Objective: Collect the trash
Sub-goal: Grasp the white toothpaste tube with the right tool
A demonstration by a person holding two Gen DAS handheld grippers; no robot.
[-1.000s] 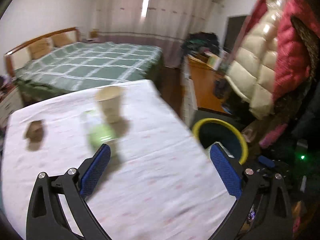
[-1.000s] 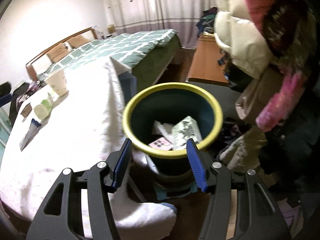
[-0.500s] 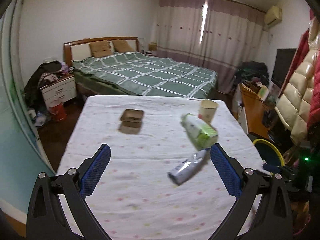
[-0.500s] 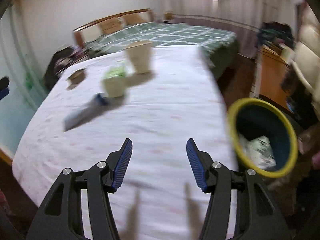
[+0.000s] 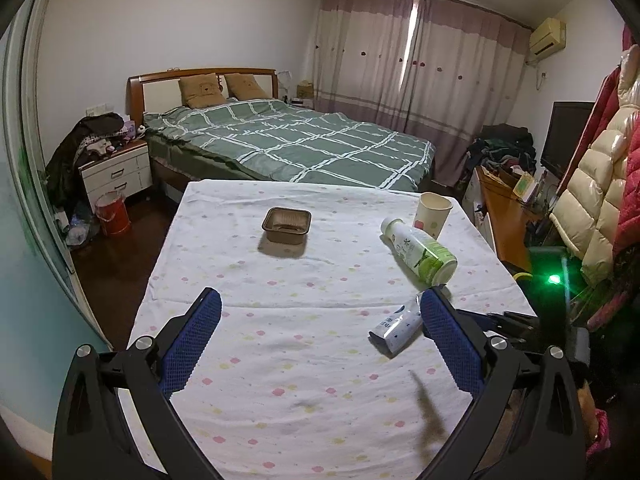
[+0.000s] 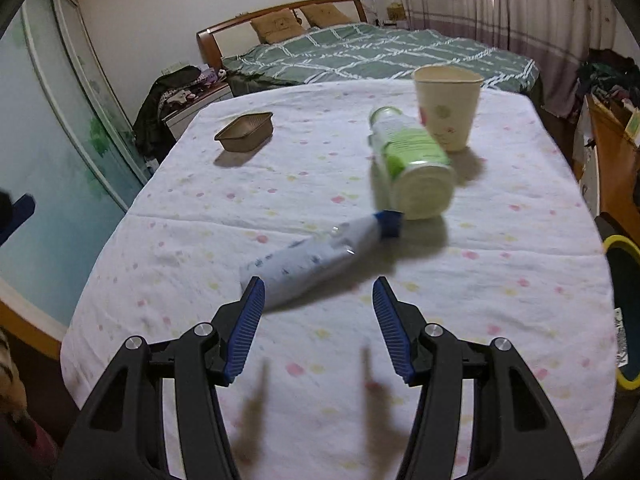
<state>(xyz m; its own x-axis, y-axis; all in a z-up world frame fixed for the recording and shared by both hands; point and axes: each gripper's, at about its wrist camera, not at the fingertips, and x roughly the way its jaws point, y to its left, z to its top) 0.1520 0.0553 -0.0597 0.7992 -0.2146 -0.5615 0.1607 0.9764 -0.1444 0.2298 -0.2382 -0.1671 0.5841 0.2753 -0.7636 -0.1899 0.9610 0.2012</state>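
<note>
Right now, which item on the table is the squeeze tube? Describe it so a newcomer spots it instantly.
On the table with the white dotted cloth, look at the near group of three items. The squeeze tube lies flat, its blue cap by the base of the tipped-over green-and-white bottle, which lies in front of the upright paper cup. It is the only flattened, pale blue-white item.

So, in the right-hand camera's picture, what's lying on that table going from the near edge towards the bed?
Nearest is the squeezed tube, then the green-and-white bottle lying on its side, then the paper cup standing upright. The brown tray sits off to the left, about level with the bottle and cup, so I leave it unranked.
</note>
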